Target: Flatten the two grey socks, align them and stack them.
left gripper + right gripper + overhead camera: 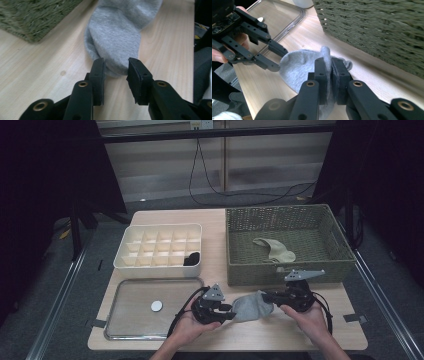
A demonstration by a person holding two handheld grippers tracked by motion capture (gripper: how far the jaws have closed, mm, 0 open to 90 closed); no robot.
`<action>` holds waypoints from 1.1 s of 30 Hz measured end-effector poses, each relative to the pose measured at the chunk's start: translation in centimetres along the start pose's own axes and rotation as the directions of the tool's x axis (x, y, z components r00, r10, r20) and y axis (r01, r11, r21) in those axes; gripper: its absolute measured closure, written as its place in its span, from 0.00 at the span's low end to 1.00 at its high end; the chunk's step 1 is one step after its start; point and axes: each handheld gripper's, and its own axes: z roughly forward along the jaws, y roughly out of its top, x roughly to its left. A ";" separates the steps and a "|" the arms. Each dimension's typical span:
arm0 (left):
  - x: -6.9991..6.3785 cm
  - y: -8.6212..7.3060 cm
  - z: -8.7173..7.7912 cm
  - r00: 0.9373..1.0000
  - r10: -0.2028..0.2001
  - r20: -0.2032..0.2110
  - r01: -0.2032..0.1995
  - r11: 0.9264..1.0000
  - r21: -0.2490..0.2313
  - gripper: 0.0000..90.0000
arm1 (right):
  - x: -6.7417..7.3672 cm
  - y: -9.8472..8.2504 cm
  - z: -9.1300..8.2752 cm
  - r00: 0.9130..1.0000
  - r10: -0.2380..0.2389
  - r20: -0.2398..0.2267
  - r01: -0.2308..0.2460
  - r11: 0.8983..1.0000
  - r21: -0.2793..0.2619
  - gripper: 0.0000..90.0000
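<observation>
I am clamping my right gripper (329, 72) on one end of the grey sock (252, 305) while my left gripper (115, 72) is standing apart around its other end, so a hasty pull risks dragging it free across the surface (37, 65).

The right gripper (329, 75) has its jaws clamped on a pinched fold of the grey sock (299, 67) lying on the desk (374, 75), while at ten o'clock the left gripper (279, 60) straddles the sock's far edge, the clear tray (274, 15) behind it and the green woven basket (374, 27) at one o'clock.
</observation>
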 end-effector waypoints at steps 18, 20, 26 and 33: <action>0.2 -0.1 0.5 0.997 0.003 0.071 -0.003 1.000 0.009 0.63 | 1.6 1.3 3.2 0.999 -0.031 -0.034 0.032 0.998 0.050 0.93; 0.0 -0.2 0.5 0.997 0.001 0.077 -0.002 1.000 0.011 0.64 | 1.7 1.4 3.5 0.999 -0.029 -0.037 0.031 0.998 0.054 0.93; -0.5 -0.1 0.7 0.996 0.009 0.084 -0.011 1.000 0.022 0.63 | 2.2 1.6 4.5 0.998 -0.038 -0.049 0.042 0.996 0.075 0.93; -0.2 -0.1 0.9 0.998 0.015 0.068 -0.017 0.999 0.034 0.67 | 3.2 0.9 6.4 0.996 -0.042 -0.084 0.052 0.991 0.121 0.93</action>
